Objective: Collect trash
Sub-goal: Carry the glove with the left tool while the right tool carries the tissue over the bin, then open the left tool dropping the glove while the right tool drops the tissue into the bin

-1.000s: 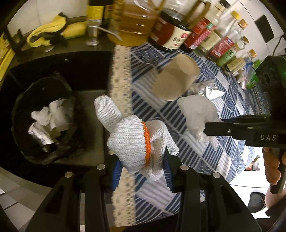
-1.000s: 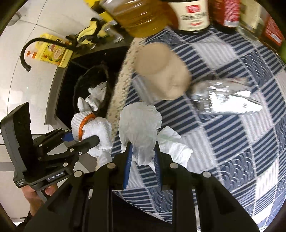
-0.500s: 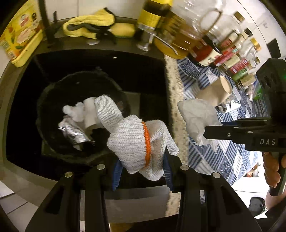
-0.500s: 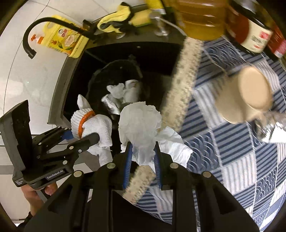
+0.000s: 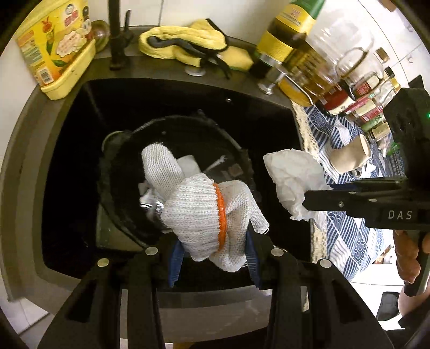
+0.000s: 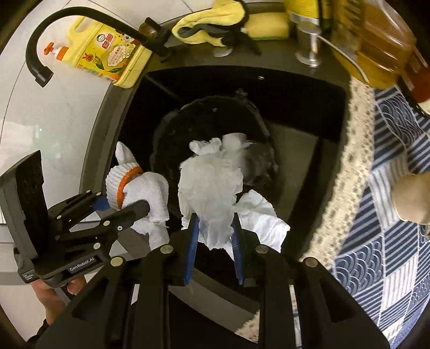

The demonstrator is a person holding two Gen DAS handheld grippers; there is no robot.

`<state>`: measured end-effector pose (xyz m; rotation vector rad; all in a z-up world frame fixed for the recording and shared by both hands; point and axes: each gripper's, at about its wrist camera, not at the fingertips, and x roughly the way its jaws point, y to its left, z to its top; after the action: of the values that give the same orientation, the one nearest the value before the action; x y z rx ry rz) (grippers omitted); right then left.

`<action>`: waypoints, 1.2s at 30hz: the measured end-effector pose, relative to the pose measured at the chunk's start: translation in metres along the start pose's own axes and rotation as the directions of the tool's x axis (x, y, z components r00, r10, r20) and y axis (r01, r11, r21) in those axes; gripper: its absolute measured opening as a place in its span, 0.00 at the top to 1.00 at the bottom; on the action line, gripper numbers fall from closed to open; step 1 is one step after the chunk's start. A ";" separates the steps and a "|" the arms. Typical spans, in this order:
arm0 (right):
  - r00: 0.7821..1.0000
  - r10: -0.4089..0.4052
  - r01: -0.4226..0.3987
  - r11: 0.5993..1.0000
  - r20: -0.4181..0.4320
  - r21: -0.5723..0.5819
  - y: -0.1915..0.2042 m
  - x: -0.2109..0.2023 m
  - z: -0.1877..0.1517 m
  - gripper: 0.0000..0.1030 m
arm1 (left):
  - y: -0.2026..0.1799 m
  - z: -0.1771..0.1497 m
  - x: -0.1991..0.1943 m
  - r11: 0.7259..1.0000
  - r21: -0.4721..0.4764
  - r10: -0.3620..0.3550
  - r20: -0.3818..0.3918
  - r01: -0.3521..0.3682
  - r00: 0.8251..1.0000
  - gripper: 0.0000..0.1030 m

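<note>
My left gripper is shut on a white knitted glove with an orange band, held over the black-lined trash bin that sits in the dark sink. My right gripper is shut on a crumpled white tissue, also hanging above the bin. Inside the bin lie white paper scraps and a shiny foil piece. Each gripper shows in the other's view: the right one at the right with the tissue, the left one at the left with the glove.
A paper cup lies on the blue patterned tablecloth to the right. Behind the sink stand a yellow detergent bottle, a black faucet, yellow cloths, oil and sauce bottles.
Both grippers have carried their loads leftward, off the tablecloth and over the sink. The bin now lies under the glove and the tissue. The cup and foil wrapper have slid off to the right.
</note>
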<state>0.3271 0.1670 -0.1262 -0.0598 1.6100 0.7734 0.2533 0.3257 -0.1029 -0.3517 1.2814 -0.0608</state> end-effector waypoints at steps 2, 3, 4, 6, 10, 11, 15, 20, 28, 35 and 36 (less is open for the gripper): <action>1.000 0.001 -0.001 1.000 0.000 0.003 0.006 0.005 0.006 0.75 | 0.010 0.003 -0.002 1.000 0.004 -0.003 0.000 0.003 1.000 0.63; 1.000 -0.002 0.002 1.000 0.002 0.005 0.010 0.007 0.010 0.75 | 0.014 0.005 -0.003 1.000 0.006 -0.004 0.000 0.004 1.000 0.63; 1.000 -0.002 0.002 1.000 0.003 0.008 0.012 0.009 0.013 0.75 | 0.018 0.007 -0.003 1.000 0.009 -0.005 -0.001 0.005 1.000 0.63; 1.000 -0.002 0.002 1.000 0.004 0.010 0.016 0.012 0.019 0.75 | 0.024 0.011 -0.003 1.000 0.014 -0.011 -0.002 0.011 1.000 0.63; 1.000 -0.012 0.012 1.000 -0.002 0.019 0.022 0.019 0.032 0.75 | 0.036 0.019 0.000 1.000 0.020 -0.023 -0.010 0.023 1.000 0.63; 1.000 -0.016 0.017 1.000 -0.006 0.021 0.024 0.022 0.036 0.75 | 0.038 0.022 0.001 0.999 0.021 -0.026 -0.013 0.027 1.000 0.63; 1.000 -0.022 0.022 0.999 -0.021 0.024 0.026 0.030 0.046 0.75 | 0.048 0.029 0.010 0.999 0.021 -0.033 -0.030 0.034 0.999 0.63; 0.999 -0.020 0.022 0.999 -0.044 0.034 0.027 0.042 0.061 0.74 | 0.057 0.035 0.021 0.999 0.011 -0.034 -0.054 0.035 0.998 0.62; 0.999 -0.013 0.016 0.998 -0.049 0.065 0.024 0.045 0.075 0.65 | 0.060 0.044 0.026 1.000 0.021 -0.003 -0.055 0.004 0.998 0.50; 0.999 -0.011 0.015 0.997 -0.041 0.081 0.019 0.039 0.074 0.64 | 0.060 0.044 0.027 1.000 0.014 0.007 -0.068 -0.006 0.998 0.49; 0.999 -0.011 0.014 0.996 -0.040 0.083 0.019 0.038 0.073 0.64 | 0.059 0.044 0.027 1.000 0.014 0.014 -0.067 -0.013 0.998 0.43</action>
<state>0.3732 0.2330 -0.1513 -0.0254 1.6761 0.6990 0.2933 0.3853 -0.1344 -0.3316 1.3492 -0.0701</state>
